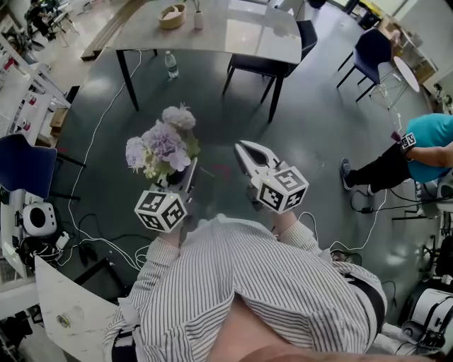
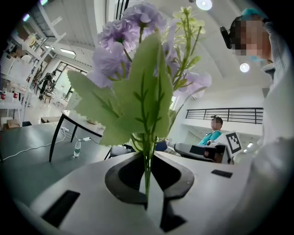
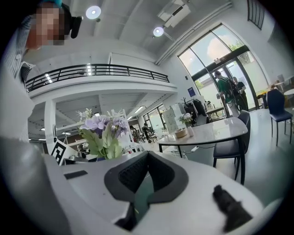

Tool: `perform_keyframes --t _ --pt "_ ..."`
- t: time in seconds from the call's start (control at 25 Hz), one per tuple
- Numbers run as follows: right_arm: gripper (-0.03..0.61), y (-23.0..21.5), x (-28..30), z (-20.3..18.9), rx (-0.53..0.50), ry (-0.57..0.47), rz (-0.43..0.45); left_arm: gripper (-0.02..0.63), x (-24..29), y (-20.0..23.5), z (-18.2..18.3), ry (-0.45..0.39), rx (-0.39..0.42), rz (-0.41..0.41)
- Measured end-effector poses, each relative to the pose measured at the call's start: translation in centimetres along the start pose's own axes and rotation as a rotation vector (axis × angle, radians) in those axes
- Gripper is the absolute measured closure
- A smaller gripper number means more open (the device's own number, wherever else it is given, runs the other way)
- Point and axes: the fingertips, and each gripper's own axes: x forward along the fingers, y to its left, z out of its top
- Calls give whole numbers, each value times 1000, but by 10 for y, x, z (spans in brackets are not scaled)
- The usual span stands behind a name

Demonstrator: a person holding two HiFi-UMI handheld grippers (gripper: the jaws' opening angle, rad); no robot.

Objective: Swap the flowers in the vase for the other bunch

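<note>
Left gripper (image 1: 189,174): near level, clamps flower bunch (image 1: 163,141) | right gripper (image 1: 242,147): level, closed

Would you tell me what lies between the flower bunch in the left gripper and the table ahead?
In the head view, bare floor runs from the bunch to a water bottle standing by the table.

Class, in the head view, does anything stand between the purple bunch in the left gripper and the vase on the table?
Nothing visible does: open floor lies between the purple bunch and the table with the vase. A water bottle stands near its leg.
</note>
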Motion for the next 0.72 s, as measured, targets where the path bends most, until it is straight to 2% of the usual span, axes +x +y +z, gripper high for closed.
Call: perform_keyframes --t 0.4,0.56,0.72 --pt "563 -21 -1 6 -9 28 58 566 28 -18 -11 25 0 21" --pt "563 -34 3 1 9 41 46 566 36 -13 -13 41 12 32" --pt "563 -49 16 1 44 42 24 566 45 3 -8 35 -11 43"
